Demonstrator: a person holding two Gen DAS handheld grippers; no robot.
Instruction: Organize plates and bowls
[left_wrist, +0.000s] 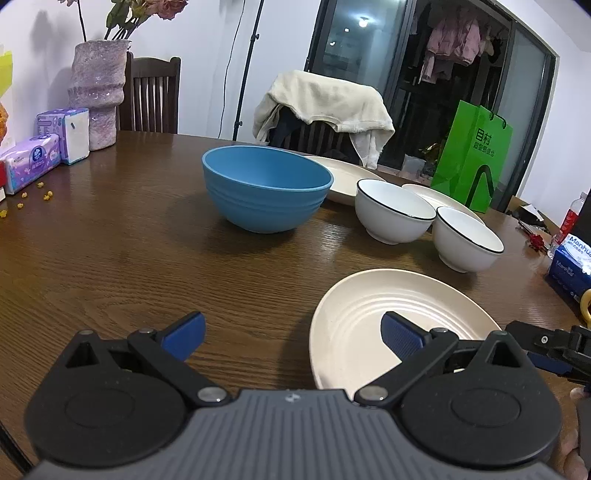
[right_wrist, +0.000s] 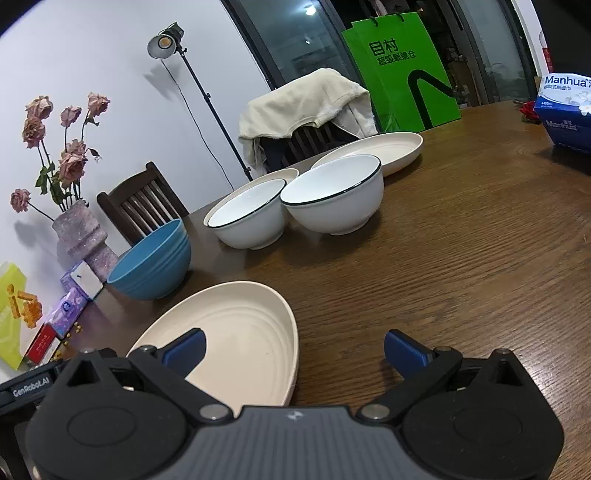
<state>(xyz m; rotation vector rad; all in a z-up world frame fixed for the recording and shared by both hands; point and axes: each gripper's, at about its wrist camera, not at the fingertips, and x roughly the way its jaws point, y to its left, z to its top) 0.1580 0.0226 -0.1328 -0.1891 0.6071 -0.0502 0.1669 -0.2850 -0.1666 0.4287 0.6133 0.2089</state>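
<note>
With both the left tool and right tool spread wide and empty, you are hovering over the round cream ridged plastic plate lying nearest on the brown wooden surface, so be pinching its rim squarely.

"Manhua" on tissue box, "GenRobot.AI" on left gripper

This is a home dining room. A wooden dining table with dark chairs fills the frame centre; a vase of dried roses stands at left, and laundry hangs behind the glass door, upper right.
</note>
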